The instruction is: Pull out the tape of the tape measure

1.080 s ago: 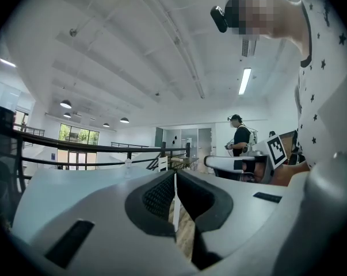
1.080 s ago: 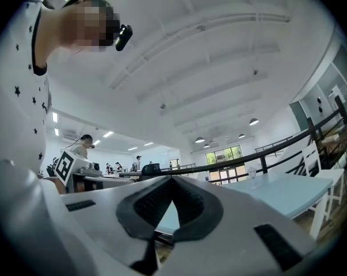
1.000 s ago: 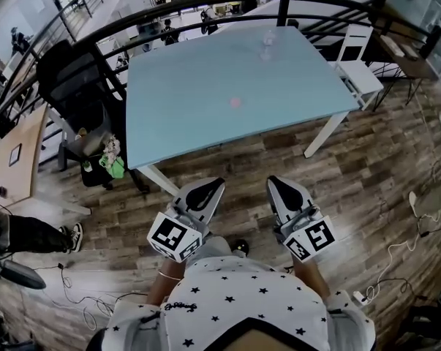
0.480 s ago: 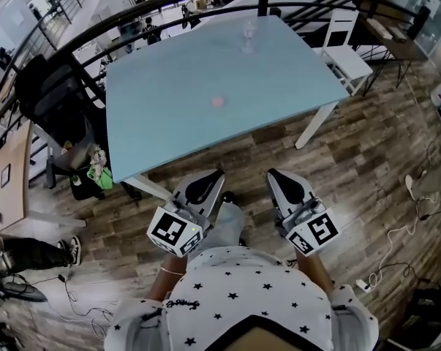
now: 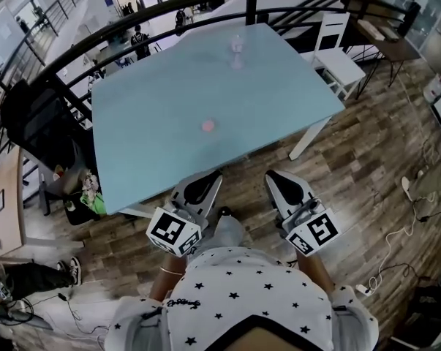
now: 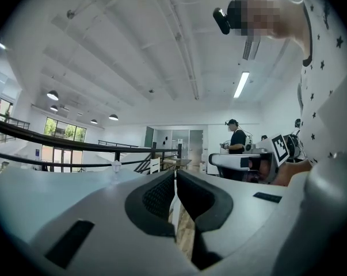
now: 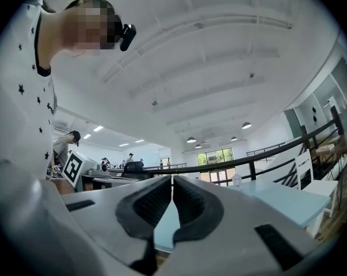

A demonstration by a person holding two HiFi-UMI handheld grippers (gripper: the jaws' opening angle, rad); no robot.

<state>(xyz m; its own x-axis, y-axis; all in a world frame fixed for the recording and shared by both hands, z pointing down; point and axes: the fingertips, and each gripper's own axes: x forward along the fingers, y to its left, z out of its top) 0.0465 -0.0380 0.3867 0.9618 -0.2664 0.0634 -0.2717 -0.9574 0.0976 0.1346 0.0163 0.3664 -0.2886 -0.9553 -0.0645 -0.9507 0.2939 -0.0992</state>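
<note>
While both tools sit low in the middle of the head view, side by side and apart, each has its jaws together with nothing between them. The left tool (image 5: pixel 208 180) shows its dark pads meeting along a thin seam in the left gripper view. The right tool (image 5: pixel 276 178) shows the same in the right gripper view, its tips all but touching.

Their tips lie just below the near edge of the pale blue tabletop (image 5: pixel 154 115), which fills the upper middle of the frame. The tape measure (image 5: pixel 208 126) lies near the middle of that tabletop (small, pink and round from here), well apart from both tools. Only bare surface lies between it and the near edge. It is too small to tell which way it points or how its long axis runs.

Farther up the tabletop stands a small clear glass piece (image 5: pixel 237 50). A black railing (image 5: pixel 169 7) curves behind the far edge. A white chair (image 5: pixel 336 53) stands at the upper right and a black office chair (image 5: pixel 37 126) at the left. Wooden floor (image 5: pixel 359 159) lies all around.
</note>
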